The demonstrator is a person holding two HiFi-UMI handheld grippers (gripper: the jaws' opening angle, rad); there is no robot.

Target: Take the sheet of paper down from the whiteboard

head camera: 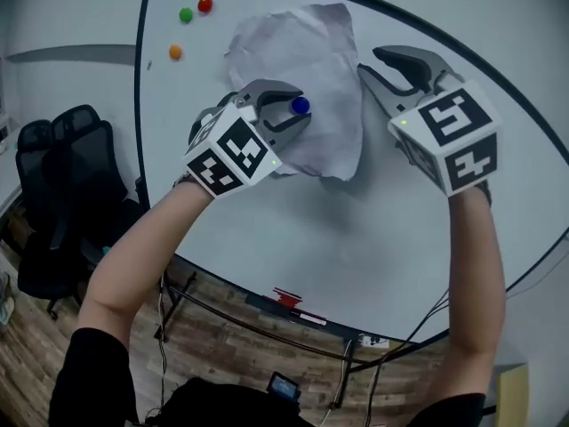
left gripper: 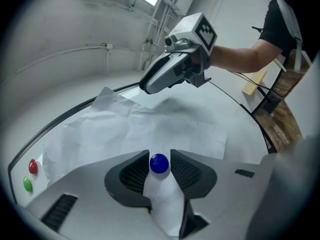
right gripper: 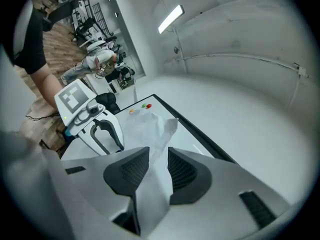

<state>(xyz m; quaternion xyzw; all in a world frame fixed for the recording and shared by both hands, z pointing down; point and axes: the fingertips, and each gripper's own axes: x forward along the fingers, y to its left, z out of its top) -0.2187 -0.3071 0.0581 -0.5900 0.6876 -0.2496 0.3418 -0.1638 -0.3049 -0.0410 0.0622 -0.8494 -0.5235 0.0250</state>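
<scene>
A crumpled white sheet of paper (head camera: 302,52) hangs on the whiteboard (head camera: 293,238), pinned near its lower left by a blue magnet (head camera: 300,105). My left gripper (head camera: 299,108) is open, and the magnet (left gripper: 159,164) sits right between its fingertips with the paper (left gripper: 125,129) behind it. I cannot see the pads pressing on the magnet. My right gripper (head camera: 369,60) is open at the sheet's right edge. In the right gripper view the paper's edge (right gripper: 150,129) runs through the gap of that gripper (right gripper: 158,156), with nothing pinched.
Red (head camera: 205,4), green (head camera: 185,13) and orange (head camera: 175,52) magnets stick to the board's upper left, off the paper. A red item (head camera: 286,297) lies on the tray below the board. Black office chairs (head camera: 53,194) stand at the left. Cables hang under the board.
</scene>
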